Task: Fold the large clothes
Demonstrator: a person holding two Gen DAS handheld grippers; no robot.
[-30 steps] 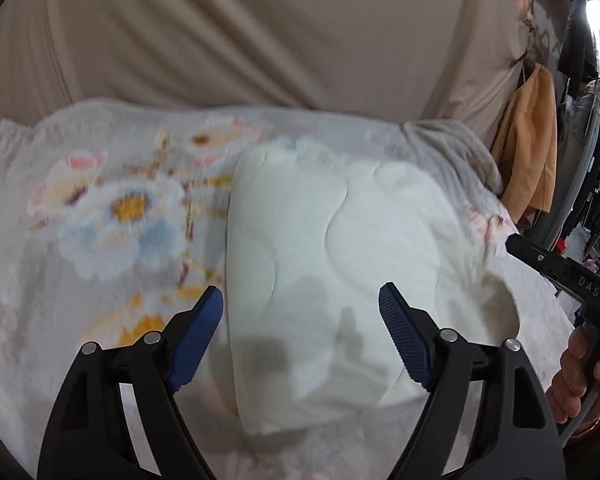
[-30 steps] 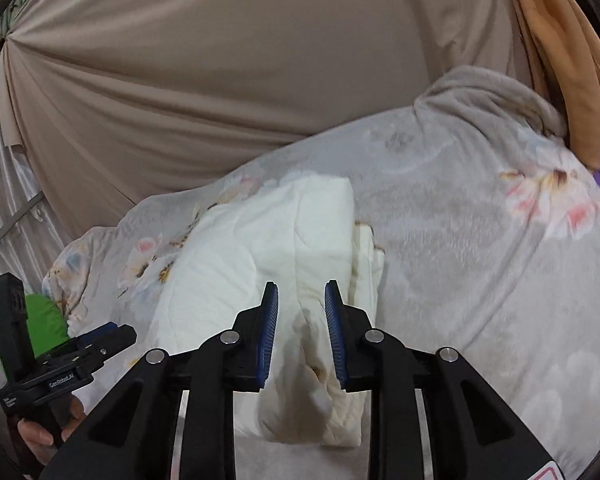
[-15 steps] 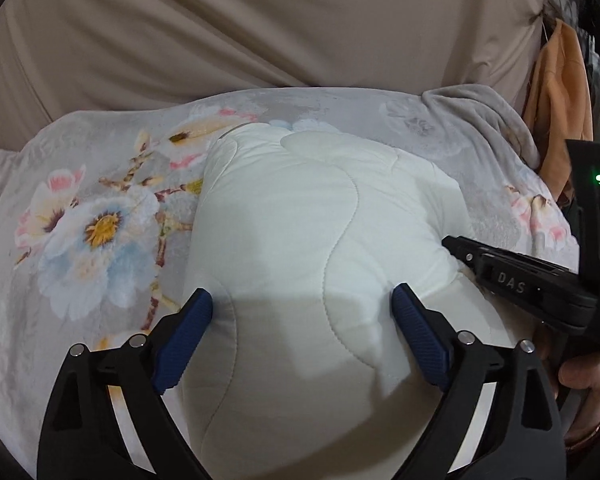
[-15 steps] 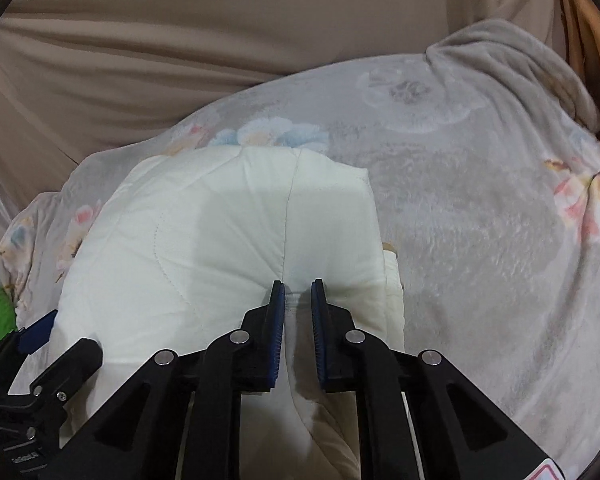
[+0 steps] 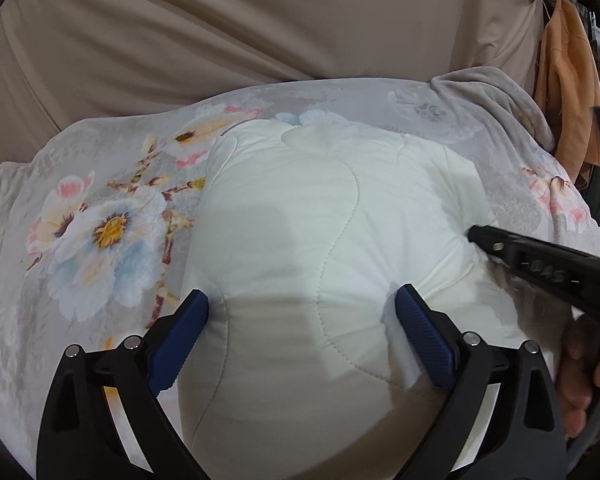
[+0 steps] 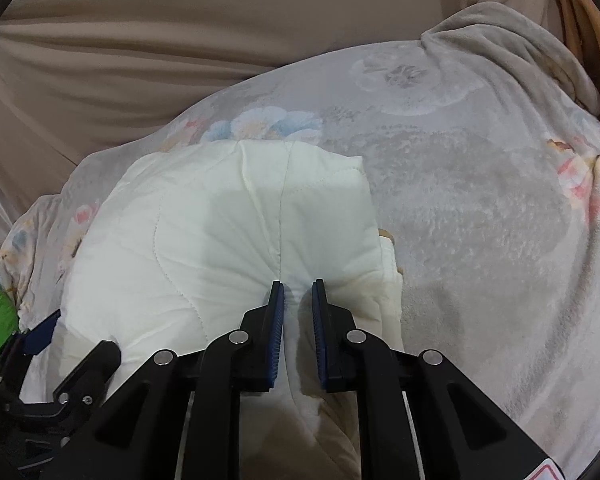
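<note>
Left wrist view shows the white quilted cloth (image 5: pixel 332 248) already folded small on the flowery blanket (image 5: pixel 100 232), left gripper (image 5: pixel 302 312) wide open around it, right gripper (image 6: pixel 298 300) nearly closed, pinching its edge, maybe one last fold left

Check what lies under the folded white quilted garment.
The white quilted garment rests on a grey floral blanket, which shows around it. Whatever lies directly beneath the garment or the blanket is covered.

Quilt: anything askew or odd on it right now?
Mostly tidy. The folded quilt has lower layers poking out unevenly past its right edge, with yellowish staining there. The right gripper pinches a bunched ridge of it.
</note>
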